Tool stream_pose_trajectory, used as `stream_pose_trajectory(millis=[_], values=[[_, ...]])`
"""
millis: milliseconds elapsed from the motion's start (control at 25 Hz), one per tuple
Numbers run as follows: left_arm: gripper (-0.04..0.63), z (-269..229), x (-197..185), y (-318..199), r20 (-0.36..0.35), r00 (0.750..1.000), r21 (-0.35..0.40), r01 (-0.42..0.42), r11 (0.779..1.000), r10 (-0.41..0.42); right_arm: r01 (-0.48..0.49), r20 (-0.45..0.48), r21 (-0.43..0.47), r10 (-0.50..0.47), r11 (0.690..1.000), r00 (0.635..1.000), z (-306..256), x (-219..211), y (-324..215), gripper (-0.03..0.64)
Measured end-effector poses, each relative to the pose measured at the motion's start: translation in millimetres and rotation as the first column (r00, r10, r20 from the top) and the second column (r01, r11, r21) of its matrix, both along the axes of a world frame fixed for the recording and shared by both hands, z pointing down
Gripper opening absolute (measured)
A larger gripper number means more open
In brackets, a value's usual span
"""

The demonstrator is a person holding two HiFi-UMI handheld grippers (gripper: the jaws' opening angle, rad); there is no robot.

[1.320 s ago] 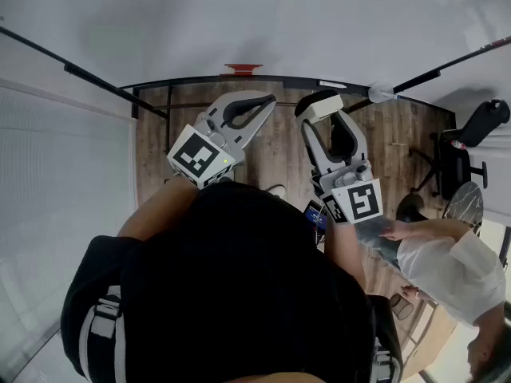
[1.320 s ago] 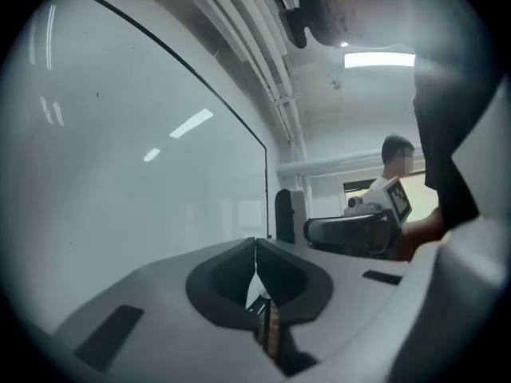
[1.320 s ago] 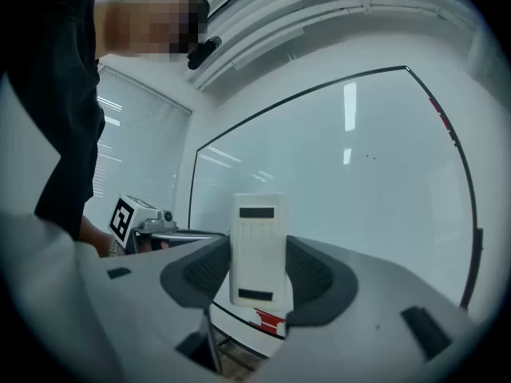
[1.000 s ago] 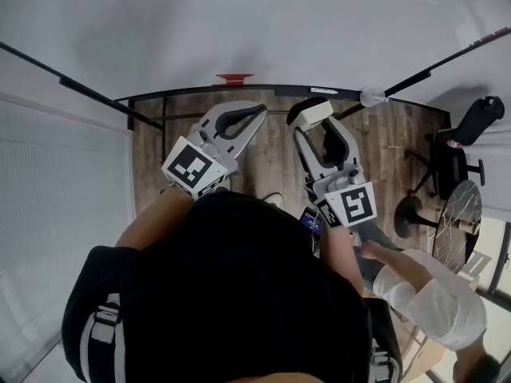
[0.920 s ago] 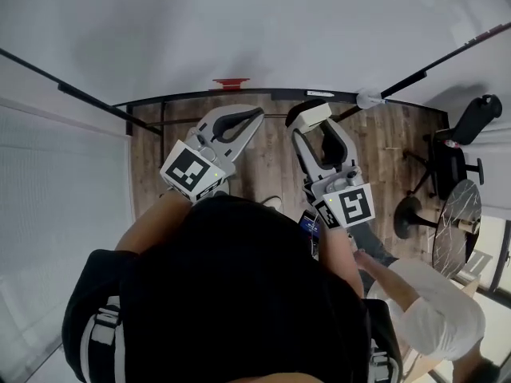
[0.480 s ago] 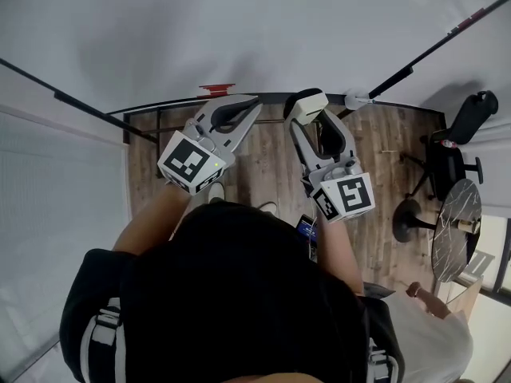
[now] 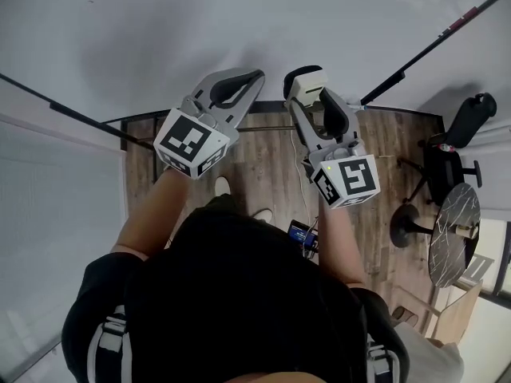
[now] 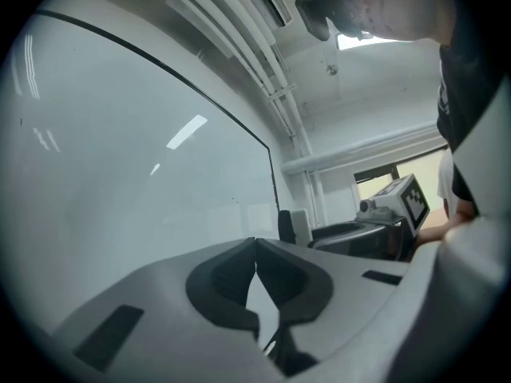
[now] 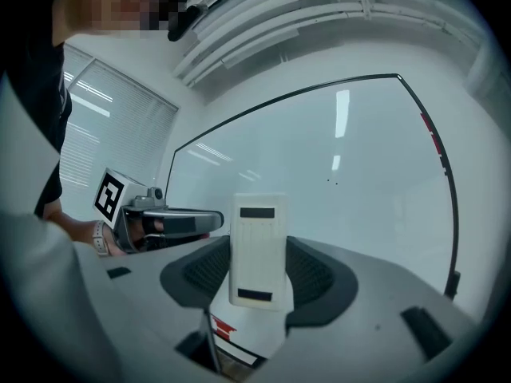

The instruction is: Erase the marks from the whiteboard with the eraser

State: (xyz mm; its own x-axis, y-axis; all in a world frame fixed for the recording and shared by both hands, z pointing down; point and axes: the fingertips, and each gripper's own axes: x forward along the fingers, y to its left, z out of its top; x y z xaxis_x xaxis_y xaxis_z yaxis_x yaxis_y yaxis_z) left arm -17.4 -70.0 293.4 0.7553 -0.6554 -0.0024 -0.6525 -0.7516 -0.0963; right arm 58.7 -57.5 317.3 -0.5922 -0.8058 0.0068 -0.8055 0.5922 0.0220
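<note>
Grips the eraser (image 9: 257, 238) upright in the right gripper (image 9: 257, 268), fingers pinching its two long sides. Carries the left gripper (image 8: 255, 251) alongside, fingers pressed together with nothing between them. In the head view, puts the eraser (image 7: 307, 84) just above the lower frame of the whiteboard (image 7: 239, 22); cannot tell whether it touches the surface.

Looks like the approach step, with wiping not yet visibly under way. Shows almost no marks: only a few faint specks (image 9: 330, 182) on the board in the right gripper view, too small to read.

Calls next for pressing the eraser's face flat to the board and carrying it up and right toward those specks, with firm, even contact so that it does not twist in the fingers.

Leaves broad open room over the board upward and to both sides. Meets limits at the dark frame along the right edge (image 9: 452, 198) and the lower frame close under the eraser. Keep the left gripper (image 7: 257, 76), near the right one, out of the stroke. Chair (image 7: 467, 130) and round table (image 7: 451, 230) stand well apart on the wooden floor (image 7: 271, 166).
</note>
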Motion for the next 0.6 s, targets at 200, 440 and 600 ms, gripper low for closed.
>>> stream_pose_trajectory(millis=[200, 440, 600], values=[[0.006, -24, -4, -43, -0.029, 0.999, 0.043, -0.024, 0.999, 0.025, -0.118, -0.014, 0.059, 0.119, 0.991, 0.993, -28, 8, -51, 0.219], [0.006, -46, -1, -76, -0.051, 0.989, 0.086, -0.137, 0.987, 0.142, -0.260, -0.035, 0.118, 0.266, 0.958, 0.963, -61, 8, -107, 0.219], [0.006, -56, 4, -92, -0.064, 0.975, 0.092, -0.205, 0.974, 0.211, -0.359, -0.019, 0.175, 0.368, 0.917, 0.930, -95, 26, -139, 0.219]])
